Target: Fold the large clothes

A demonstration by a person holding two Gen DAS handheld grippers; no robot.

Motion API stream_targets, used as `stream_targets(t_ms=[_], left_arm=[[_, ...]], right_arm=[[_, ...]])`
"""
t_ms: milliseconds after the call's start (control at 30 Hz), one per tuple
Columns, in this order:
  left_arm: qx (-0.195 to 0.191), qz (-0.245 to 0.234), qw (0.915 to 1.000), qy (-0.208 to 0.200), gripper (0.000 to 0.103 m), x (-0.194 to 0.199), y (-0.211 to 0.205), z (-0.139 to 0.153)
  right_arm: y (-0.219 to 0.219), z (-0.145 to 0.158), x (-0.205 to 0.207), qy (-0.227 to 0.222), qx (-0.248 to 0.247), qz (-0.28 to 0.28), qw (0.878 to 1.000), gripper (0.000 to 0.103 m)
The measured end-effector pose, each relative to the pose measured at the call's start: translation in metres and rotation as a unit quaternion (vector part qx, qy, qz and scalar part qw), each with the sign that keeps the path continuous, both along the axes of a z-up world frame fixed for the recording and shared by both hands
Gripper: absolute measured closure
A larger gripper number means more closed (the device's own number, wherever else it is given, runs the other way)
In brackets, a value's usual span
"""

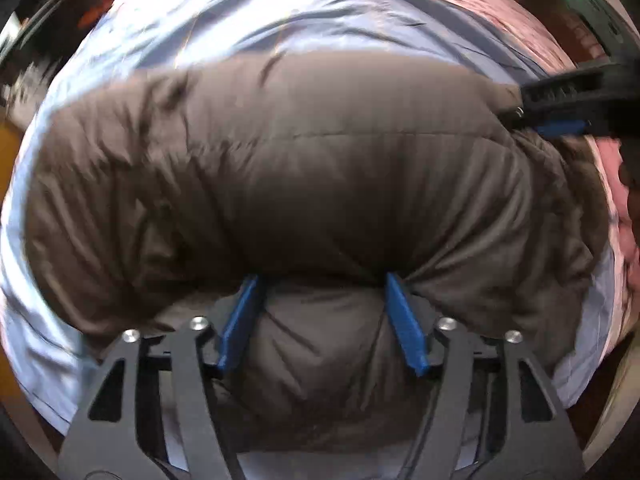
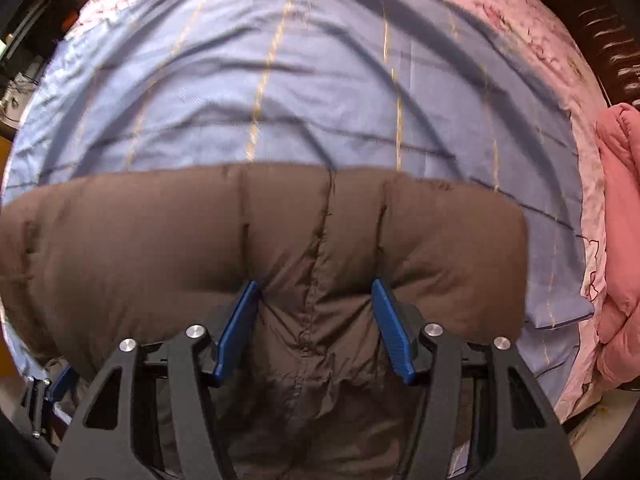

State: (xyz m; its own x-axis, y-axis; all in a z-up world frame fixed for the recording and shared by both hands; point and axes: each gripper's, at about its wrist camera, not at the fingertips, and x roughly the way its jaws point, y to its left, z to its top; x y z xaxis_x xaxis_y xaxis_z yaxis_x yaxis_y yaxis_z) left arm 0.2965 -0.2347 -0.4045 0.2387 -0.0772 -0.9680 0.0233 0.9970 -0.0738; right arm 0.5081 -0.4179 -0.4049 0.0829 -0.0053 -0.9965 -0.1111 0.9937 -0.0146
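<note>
A brown quilted puffer jacket (image 1: 304, 184) lies bunched across a bed; it also fills the lower half of the right wrist view (image 2: 280, 232). My left gripper (image 1: 322, 280) has its blue pads wide apart with a thick fold of the jacket filling the gap. My right gripper (image 2: 316, 286) stands the same way, pads apart around a thick fold of jacket. In the left wrist view the right gripper (image 1: 560, 120) shows at the jacket's far right end. In the right wrist view the left gripper (image 2: 48, 396) shows at the lower left.
The jacket rests on a light blue sheet (image 2: 304, 80) with dark stripes, over a pink floral bedcover (image 2: 536, 44). A pink puffy garment (image 2: 620, 240) lies at the bed's right edge. Dark furniture (image 2: 608, 40) stands beyond the bed.
</note>
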Motion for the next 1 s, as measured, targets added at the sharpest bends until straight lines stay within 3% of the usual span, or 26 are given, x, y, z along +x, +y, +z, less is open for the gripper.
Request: stream_targets(t_ms=[133,267,367,433,500,567,667,767,900,1000], left_arm=[[0.017,-0.009,0.9998,-0.005,0.031,0.004,-0.009,-0.013],[0.036,-0.014,0.9992,0.011,0.030,0.014,-0.007,-0.019],[0.033,-0.004,0.9993,0.014,0.047,0.011,-0.008,0.010],[0.018,-0.011,0.9992,-0.034,0.044,-0.002,-0.018,0.048],[0.007,-0.043,0.9978,-0.051,0.039,-0.001,-0.042,0.060],[-0.012,-0.081,0.9956,-0.046,0.039,0.001,-0.074,0.056],[-0.024,-0.103,0.9943,0.010,0.037,0.001,-0.107,0.017],[0.016,-0.123,0.9923,0.005,0.030,-0.009,-0.121,-0.010],[0.034,-0.146,0.9886,-0.001,0.028,-0.011,-0.127,-0.017],[0.017,-0.142,0.9897,-0.002,0.033,-0.002,-0.113,0.007]], right_arm=[[0.006,-0.040,0.000,0.006,-0.007,0.000,1.000,0.037],[0.006,-0.053,0.004,0.010,0.000,0.002,1.000,0.037],[-0.005,-0.032,0.006,0.016,0.028,0.009,0.999,0.040],[-0.025,0.000,0.003,-0.014,0.052,0.004,0.999,0.040],[-0.048,0.022,0.001,-0.036,0.045,0.000,0.998,0.040],[-0.063,0.020,0.006,-0.027,0.035,-0.003,0.999,0.040],[-0.077,-0.008,0.010,0.007,0.012,-0.008,1.000,0.039],[-0.076,-0.037,0.009,0.022,0.003,-0.007,1.000,0.031],[-0.072,-0.060,0.006,0.022,-0.009,-0.007,1.000,0.028],[-0.073,-0.049,0.004,0.012,-0.013,-0.013,1.000,0.028]])
